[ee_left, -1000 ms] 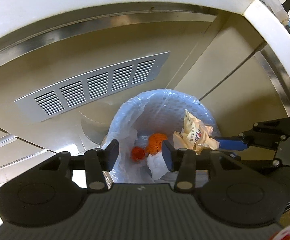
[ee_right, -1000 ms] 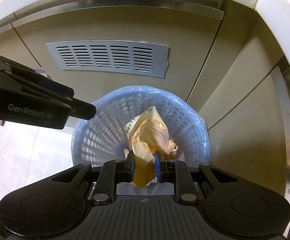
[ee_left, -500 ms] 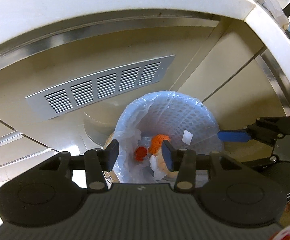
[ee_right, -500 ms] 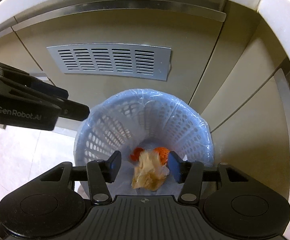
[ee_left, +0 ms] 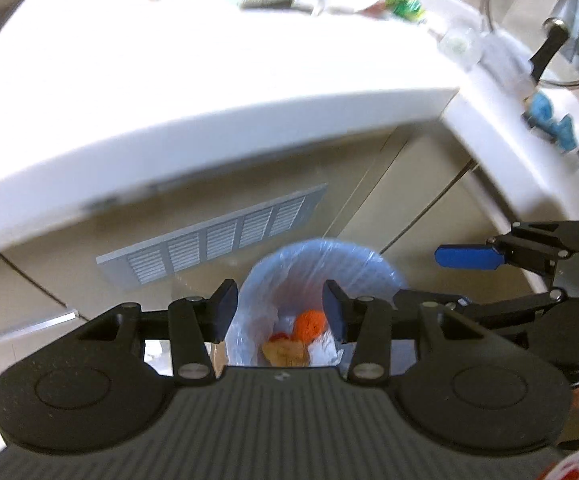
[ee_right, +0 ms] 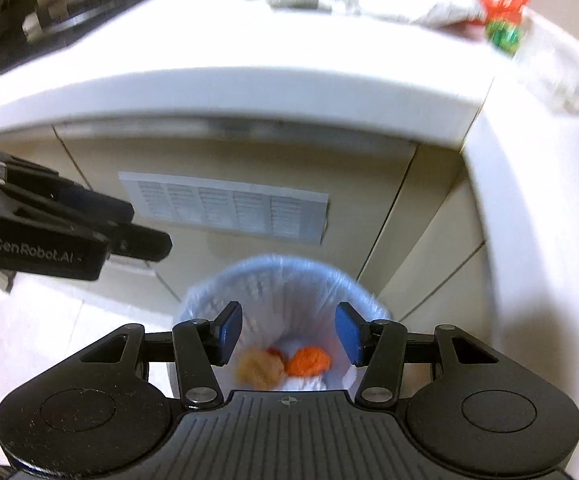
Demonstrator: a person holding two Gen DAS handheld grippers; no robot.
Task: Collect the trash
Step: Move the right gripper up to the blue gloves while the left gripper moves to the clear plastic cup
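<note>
Nearest, the right gripper [ee_right: 288,334] hangs over the bin [ee_right: 217,296], fingers apart with nothing between them. Below it the crumpled tan wrapper [ee_right: 259,366] lies at the bottom of the lined bin, touching an orange scrap [ee_right: 309,360]. The left gripper [ee_left: 277,312], fingers parted and empty, shows "GenRobot.AI" on its side in the right wrist view. Beyond stand a vent grille [ee_right: 225,208] and the white counter [ee_left: 209,80], its far litter too blurred to read.
</note>
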